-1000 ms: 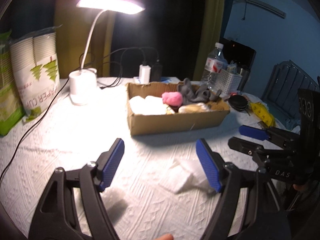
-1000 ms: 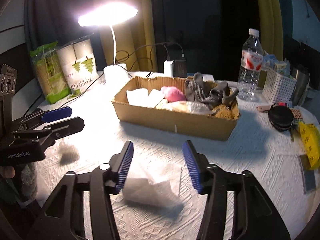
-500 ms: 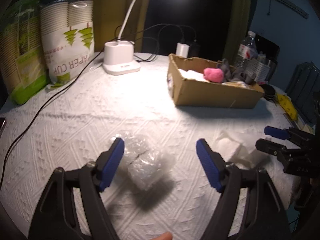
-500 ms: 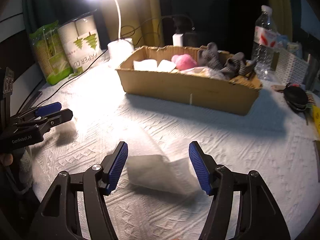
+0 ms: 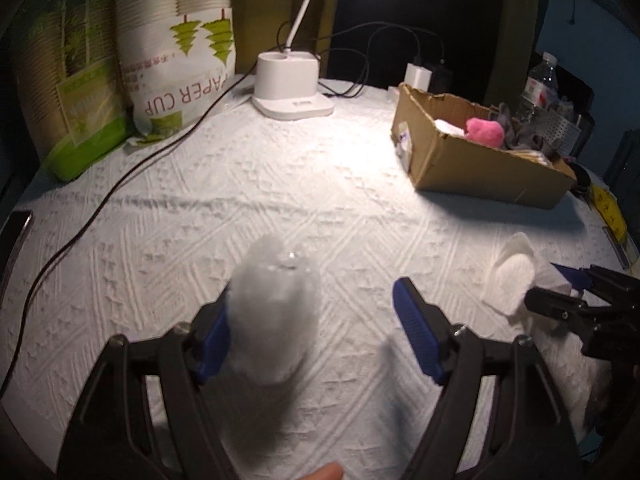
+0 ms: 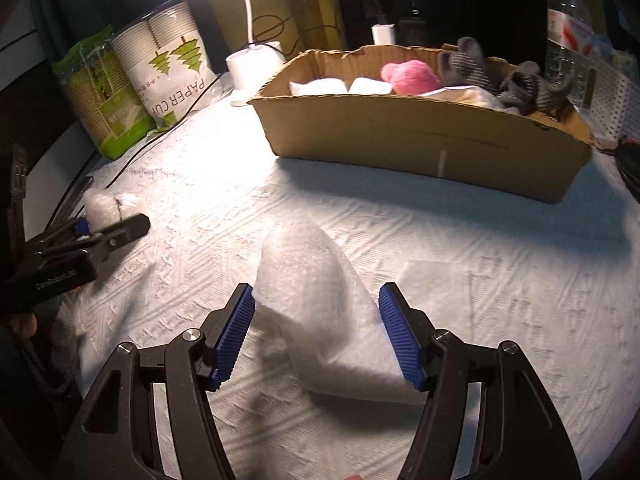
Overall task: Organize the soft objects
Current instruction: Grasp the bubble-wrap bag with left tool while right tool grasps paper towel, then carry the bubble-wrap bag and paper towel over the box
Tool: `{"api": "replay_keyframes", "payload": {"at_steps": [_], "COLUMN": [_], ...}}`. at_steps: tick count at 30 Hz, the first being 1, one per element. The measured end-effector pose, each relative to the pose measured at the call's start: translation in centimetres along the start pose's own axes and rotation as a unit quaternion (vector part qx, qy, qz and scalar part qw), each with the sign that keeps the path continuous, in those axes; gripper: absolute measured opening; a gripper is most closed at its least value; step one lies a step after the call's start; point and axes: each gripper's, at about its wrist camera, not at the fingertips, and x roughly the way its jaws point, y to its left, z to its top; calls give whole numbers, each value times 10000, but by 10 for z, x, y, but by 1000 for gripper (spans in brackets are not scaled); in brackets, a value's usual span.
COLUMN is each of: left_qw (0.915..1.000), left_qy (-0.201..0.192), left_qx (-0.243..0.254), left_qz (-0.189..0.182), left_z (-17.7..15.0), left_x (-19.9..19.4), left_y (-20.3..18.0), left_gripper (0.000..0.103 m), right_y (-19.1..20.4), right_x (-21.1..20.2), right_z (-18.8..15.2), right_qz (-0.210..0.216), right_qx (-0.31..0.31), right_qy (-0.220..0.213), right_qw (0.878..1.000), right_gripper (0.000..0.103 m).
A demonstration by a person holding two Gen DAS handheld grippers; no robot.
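My left gripper is open around a crumpled clear plastic wad that lies on the white tablecloth against the left finger. My right gripper is open around a folded white tissue on the cloth. The tissue also shows in the left wrist view, and the plastic wad shows in the right wrist view. A cardboard box behind holds a pink fluffy toy, white pads and grey socks.
A white lamp base with cables stands at the back. Paper cup packs stand at the back left. A water bottle and a white basket are right of the box. A phone lies at the left table edge.
Both grippers have moved forward and down. The plastic wad now sits between the left fingers and the tissue between the right fingers. Both stay open.
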Motion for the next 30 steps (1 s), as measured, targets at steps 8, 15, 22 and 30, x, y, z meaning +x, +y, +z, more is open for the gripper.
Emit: {"api": "replay_keyframes", "payload": {"at_steps": [8, 15, 22, 30], "left_qw": [9995, 9990, 9969, 9911], "left_qy": [178, 59, -169, -562], "left_qx": [-110, 443, 679, 679], "left_qz": [-227, -4, -347, -998], "left_z": [0, -4, 2, 26], "left_x": [3, -1, -15, -38], "left_y": [8, -6, -24, -59], "left_gripper": [75, 35, 33, 33], "right_y": [18, 13, 1, -24], "right_x": [12, 2, -29, -62], "right_z": [5, 8, 14, 24], "right_qz": [-113, 8, -28, -182], "right_qx": [-235, -281, -193, 3], "right_qy": [-66, -229, -665, -1062], "right_qw": [9996, 9993, 9976, 9942], "right_gripper": [59, 12, 11, 11]}}
